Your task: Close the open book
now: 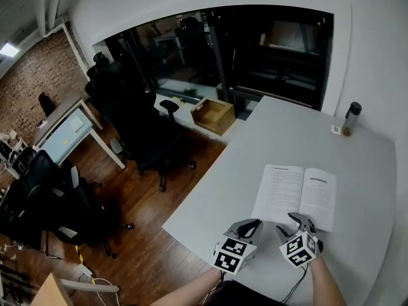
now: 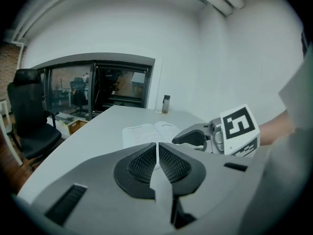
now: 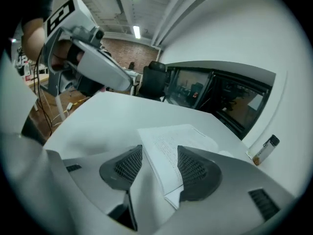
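The open book (image 1: 294, 195) lies flat on the white table (image 1: 357, 164), white printed pages up, in the head view at the near right. My right gripper (image 1: 292, 224) hovers at the book's near edge. In the right gripper view it (image 3: 159, 166) stands open, with the book's near corner (image 3: 171, 180) showing between the pads, which do not press on it. My left gripper (image 1: 254, 224) is just left of the right one, off the book's near left corner. In the left gripper view it (image 2: 157, 156) is shut on nothing, and the book (image 2: 146, 131) lies ahead.
A small dark-capped bottle (image 1: 350, 118) stands at the table's far right edge, beside a small tag. Left of the table are wooden floor, black office chairs (image 1: 137, 126) and an open wooden box (image 1: 213, 115). The table's left edge runs close to the left gripper.
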`<control>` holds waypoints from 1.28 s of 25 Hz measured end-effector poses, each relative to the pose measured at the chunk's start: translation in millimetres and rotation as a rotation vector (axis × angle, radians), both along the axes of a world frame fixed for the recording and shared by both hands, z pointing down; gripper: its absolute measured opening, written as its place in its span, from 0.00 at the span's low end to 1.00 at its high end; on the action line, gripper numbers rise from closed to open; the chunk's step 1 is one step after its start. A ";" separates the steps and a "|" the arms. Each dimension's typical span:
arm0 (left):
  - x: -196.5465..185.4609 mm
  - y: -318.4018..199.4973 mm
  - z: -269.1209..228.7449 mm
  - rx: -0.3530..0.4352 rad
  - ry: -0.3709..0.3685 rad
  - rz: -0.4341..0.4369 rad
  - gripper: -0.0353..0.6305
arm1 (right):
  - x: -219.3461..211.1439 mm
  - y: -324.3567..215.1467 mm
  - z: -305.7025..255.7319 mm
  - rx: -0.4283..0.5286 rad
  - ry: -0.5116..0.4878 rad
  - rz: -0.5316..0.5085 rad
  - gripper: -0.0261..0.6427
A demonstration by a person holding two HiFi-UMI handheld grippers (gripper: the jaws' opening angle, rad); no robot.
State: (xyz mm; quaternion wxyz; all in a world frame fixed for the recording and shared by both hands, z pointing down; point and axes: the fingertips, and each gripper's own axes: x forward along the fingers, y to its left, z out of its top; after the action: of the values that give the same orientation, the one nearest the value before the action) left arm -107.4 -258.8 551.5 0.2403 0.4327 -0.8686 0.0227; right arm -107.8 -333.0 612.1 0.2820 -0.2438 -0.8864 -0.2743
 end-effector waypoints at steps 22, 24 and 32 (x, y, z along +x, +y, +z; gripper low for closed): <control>3.6 3.9 18.9 0.000 0.071 -0.006 0.08 | -15.3 -9.6 54.9 0.369 0.053 -0.241 0.26; 3.6 4.6 20.6 -0.003 0.077 -0.007 0.08 | -16.5 -9.9 47.7 0.323 0.038 -0.212 0.24; 8.1 1.3 25.1 -0.011 0.088 0.013 0.08 | -18.5 -17.4 16.8 0.032 -0.021 -0.007 0.20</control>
State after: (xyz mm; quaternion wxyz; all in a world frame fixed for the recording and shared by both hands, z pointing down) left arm -99.2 -257.5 576.6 0.2807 0.4375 -0.8542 0.0099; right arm -126.3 -350.5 629.0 0.2754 -0.2394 -0.8840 -0.2922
